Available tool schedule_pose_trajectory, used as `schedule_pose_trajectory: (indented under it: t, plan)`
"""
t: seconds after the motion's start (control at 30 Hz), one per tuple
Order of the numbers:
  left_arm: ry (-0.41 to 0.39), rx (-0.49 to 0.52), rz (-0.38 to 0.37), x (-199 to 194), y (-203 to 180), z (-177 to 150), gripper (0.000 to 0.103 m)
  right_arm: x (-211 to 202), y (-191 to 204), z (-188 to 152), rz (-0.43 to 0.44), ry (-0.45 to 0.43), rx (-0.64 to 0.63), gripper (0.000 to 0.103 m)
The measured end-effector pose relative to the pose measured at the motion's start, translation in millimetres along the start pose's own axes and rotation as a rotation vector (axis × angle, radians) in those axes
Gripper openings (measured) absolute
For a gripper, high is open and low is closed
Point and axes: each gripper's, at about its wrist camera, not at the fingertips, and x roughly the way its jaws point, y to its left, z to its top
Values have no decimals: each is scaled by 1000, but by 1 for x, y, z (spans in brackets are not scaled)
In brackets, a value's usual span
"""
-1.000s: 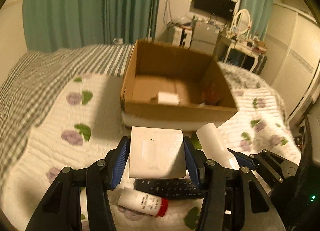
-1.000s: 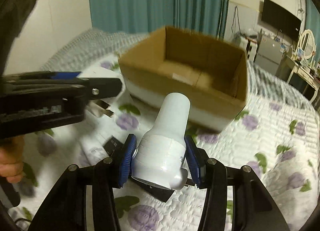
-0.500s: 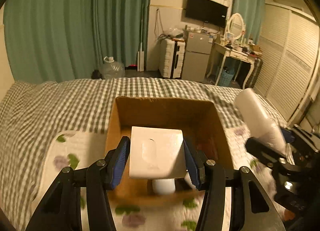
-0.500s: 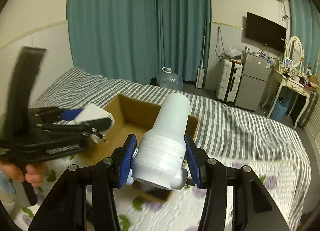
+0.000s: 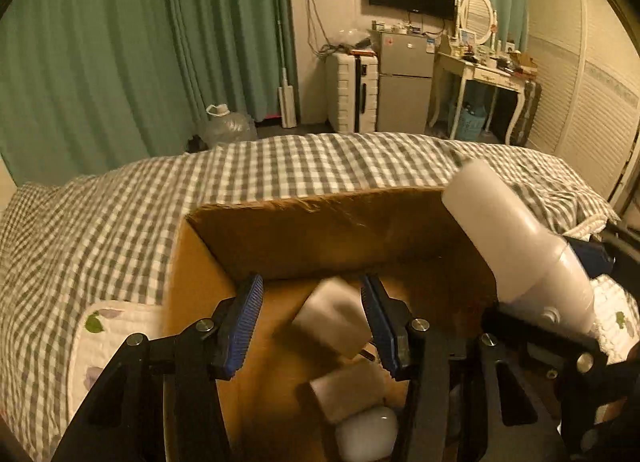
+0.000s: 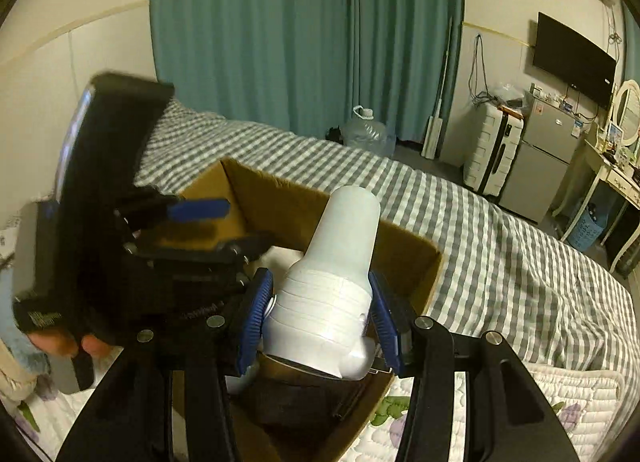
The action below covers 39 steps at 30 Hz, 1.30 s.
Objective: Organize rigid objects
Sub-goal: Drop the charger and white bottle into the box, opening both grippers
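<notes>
Both grippers over the cardboard box (image 5: pixel 320 221) on the bed (image 5: pixel 120 213).
Left gripper (image 5: pixel 312 318) released, jaws apart; white block (image 5: pixel 332 314) blurred, tilted, inside the box. Right gripper (image 6: pixel 320 326) clenched on white bottle (image 6: pixel 332 282), above the box.

Both wrist views look closely down into cardboard box (image 5: pixel 320 229)

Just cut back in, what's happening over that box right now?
A person is dropping items into the cardboard box on the bed. The left hand-held gripper is open above the box, and the white charger block, blurred, is loose between its fingers, apparently falling in. The right hand-held gripper holds the white bottle clamped over the box, not yet let go.
</notes>
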Motion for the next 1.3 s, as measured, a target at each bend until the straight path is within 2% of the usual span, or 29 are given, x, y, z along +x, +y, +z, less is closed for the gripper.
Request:
schedule_pose_trajectory:
  t: [0.17, 0.37, 0.4, 0.43, 0.5, 0.57, 0.73, 0.87, 0.97, 1.13, 1.3]
  plan:
    - [11, -35, -22, -9, 12, -7, 54, 7, -1, -5, -24, 16, -3, 48]
    - [-17, -33, -20, -28, 15, -14, 55, 39, -8, -6, -45, 62, 27, 49]
    - [-21, -32, -18, -31, 15, -15, 55, 43, -10, -7, -51, 75, 39, 53]
    - [-25, -31, -19, -32, 16, -16, 56, 42, -12, -9, -63, 70, 49, 65]
    - [-29, -32, -22, -38, 16, -18, 56, 33, -15, -12, -40, 37, 67, 69]
    - [-31, -38, -20, -44, 17, -22, 57, 17, -17, -13, -67, 5, 78, 74]
    - [-43, -69, -20, -72, 26, -36, 60, -38, -11, -18, -103, -86, 89, 77]
    - [-69, -99, -2, -105, 33, -60, 63, -81, 9, -37, -84, -146, 94, 78]
    - [-60, -106, 12, -121, 35, -83, 64, -95, 30, -60, -73, -139, 76, 79]
    - [-17, -101, 42, -134, 29, -133, 64, -98, 59, -103, -31, -68, 70, 79]
    - [71, -96, 9, -130, 26, -186, 64, -83, 74, -135, -9, 24, 73, 79]
